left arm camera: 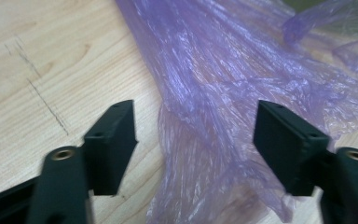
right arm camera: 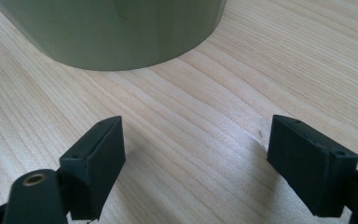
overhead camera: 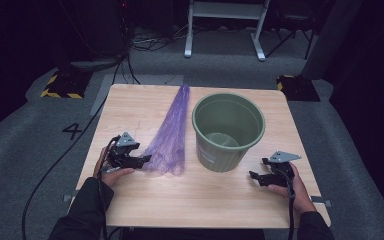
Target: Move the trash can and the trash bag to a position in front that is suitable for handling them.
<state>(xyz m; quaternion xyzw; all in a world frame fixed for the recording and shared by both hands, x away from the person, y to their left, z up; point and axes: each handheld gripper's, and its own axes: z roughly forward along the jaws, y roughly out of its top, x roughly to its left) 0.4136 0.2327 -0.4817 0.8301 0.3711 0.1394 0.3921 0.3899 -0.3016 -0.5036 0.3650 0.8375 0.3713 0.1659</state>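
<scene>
While the purple plastic bag (overhead camera: 172, 131) is lying stretched out on the wooden table (overhead camera: 145, 200), running from the far edge toward the person and fanning wider at its near end, the left gripper (overhead camera: 142, 160) is sitting at that near end with its tips just at the crinkled film. Seen from the left gripper view, its jaws are standing apart with the bag (left arm camera: 223, 116) spreading between them, the film lying flat on the wood and neither pad pressing on it. Just to the right of the bag, the green bucket (overhead camera: 228, 131) is standing upright near the middle of the table, its mouth open upward. Well apart from the bag, the right gripper (overhead camera: 254, 176) is resting low over the table in front of the bucket's right side, pointing toward its base, and its jaws are gaping wide over bare wood, with the bucket's lower wall (right arm camera: 116, 32) just beyond them.
</scene>
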